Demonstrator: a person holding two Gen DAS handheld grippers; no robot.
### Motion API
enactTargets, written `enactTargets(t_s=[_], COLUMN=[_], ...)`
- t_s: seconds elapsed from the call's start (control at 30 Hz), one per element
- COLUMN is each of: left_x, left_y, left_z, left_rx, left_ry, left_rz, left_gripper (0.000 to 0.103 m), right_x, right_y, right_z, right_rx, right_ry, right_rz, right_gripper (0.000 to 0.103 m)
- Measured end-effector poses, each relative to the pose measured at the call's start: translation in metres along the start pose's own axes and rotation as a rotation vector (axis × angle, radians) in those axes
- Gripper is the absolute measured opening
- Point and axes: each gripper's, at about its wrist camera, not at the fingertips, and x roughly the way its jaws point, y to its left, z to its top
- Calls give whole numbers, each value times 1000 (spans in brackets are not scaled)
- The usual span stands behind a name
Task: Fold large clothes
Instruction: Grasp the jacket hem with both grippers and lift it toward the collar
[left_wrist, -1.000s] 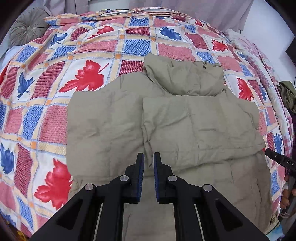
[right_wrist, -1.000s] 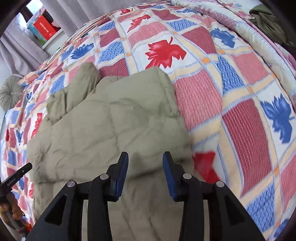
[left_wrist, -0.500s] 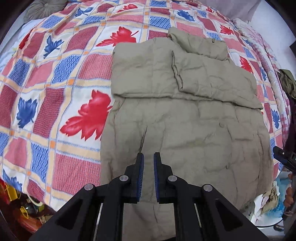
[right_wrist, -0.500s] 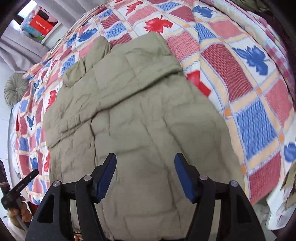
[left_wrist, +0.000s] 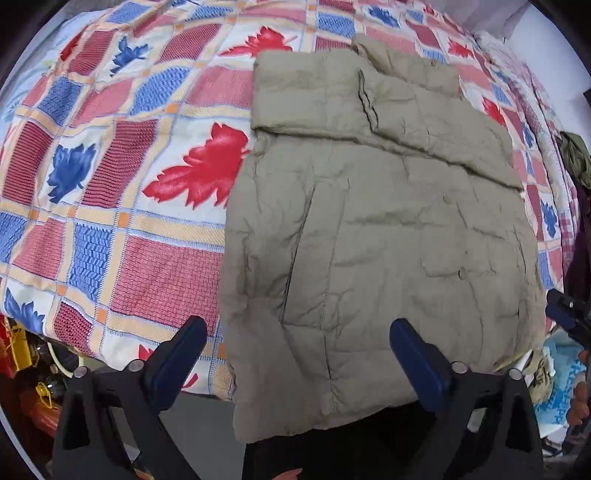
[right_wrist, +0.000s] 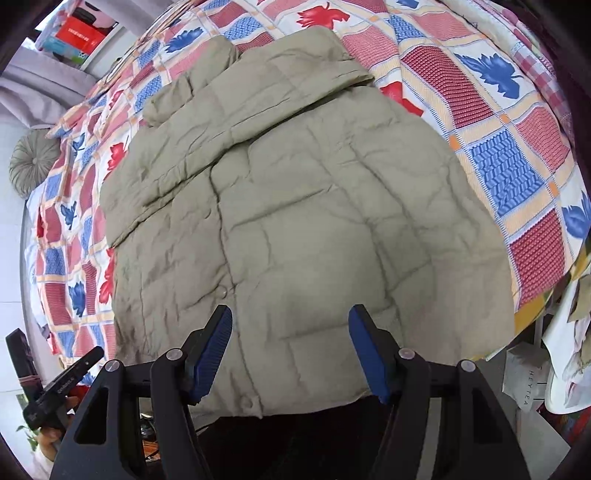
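- A bed (left_wrist: 110, 229) filled most of both views, covered by a patchwork-print bedspread (right_wrist: 517, 155) of red and blue squares with red and blue maple leaves.
- A round grey-green pleated cushion (right_wrist: 33, 162) lay at the bed's far end.
- Grey curtains (right_wrist: 37, 85) hung behind it, beside a shelf holding a red box (right_wrist: 79, 35).
- Grey floor (left_wrist: 199, 424) showed below the near bed edge.
- Red and yellow clutter (left_wrist: 26, 365) sat under the bed's left corner.
- A white paper bag (right_wrist: 528, 373) stood at the right.
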Motion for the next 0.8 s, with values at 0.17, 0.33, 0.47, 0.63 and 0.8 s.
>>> enactTargets(t_s=[0.17,0.33,0.47,0.63,0.8], left_x=[-2,-5,-1,9,19], left_y=[-8,-15,-20,-23,-11], left_z=[4,2,-5,-13,-26], left_rx=[6,15,16,-14,-82], left_ry=[-21,-23,3,47,85], left_rz=[11,18,13,-48,-128], left_gripper=[102,102,102,102,102], right_x=[-6,-16,-21,-17,-3], right_y=[11,5,-10,-29,-50], right_z=[-7,-6,-2,0,-7], right_rx=[-19,-10,36,104,196], right_ry=[1,-4,-17,2,40], right_rz=[18,47,90,164,305], right_gripper=[69,82,84,88,89])
